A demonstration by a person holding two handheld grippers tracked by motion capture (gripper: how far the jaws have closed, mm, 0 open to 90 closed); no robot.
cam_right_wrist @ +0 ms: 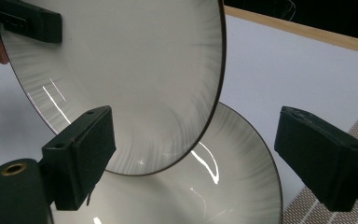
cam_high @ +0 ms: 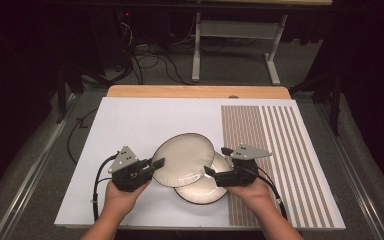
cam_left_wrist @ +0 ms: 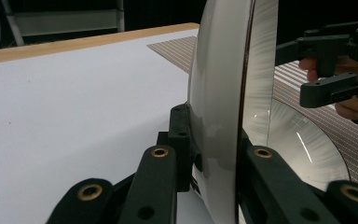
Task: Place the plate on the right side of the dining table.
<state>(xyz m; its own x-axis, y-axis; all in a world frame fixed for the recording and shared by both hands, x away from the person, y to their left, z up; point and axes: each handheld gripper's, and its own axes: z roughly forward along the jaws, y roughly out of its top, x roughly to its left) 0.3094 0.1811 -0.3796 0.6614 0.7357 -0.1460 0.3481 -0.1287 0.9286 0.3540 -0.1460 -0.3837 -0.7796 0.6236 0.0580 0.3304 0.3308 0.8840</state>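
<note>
While the upper plate [cam_high: 184, 160] is held tilted above the table, the following can be noted.

Left gripper [cam_high: 156, 163]: clamped tight on the left rim of the upper plate, one jaw on each face, as is seen edge-on in the left gripper view [cam_left_wrist: 223, 116].

Right gripper [cam_high: 217, 162]: jaws spread wide, nothing pressed between them; they are placed beside the right edge of both plates, with no contact to be made out.

Upper plate: raised at a slant, its lower edge overlapping the lower plate [cam_high: 207, 192].

Lower plate: laid flat on the white board [cam_high: 130, 120], its right part reaching the striped mat [cam_high: 275, 150].

Risk, slipping: the glazed rim is pinched at one point only, so the plate could be levered out of the jaws by its own weight.

Risk, knocking: if the wide jaws are brought in carelessly, the upper plate could be struck, or the lower plate caught instead.

Risk, chipping: were the tilted plate dropped, its edge would be driven into the plate beneath.
</note>
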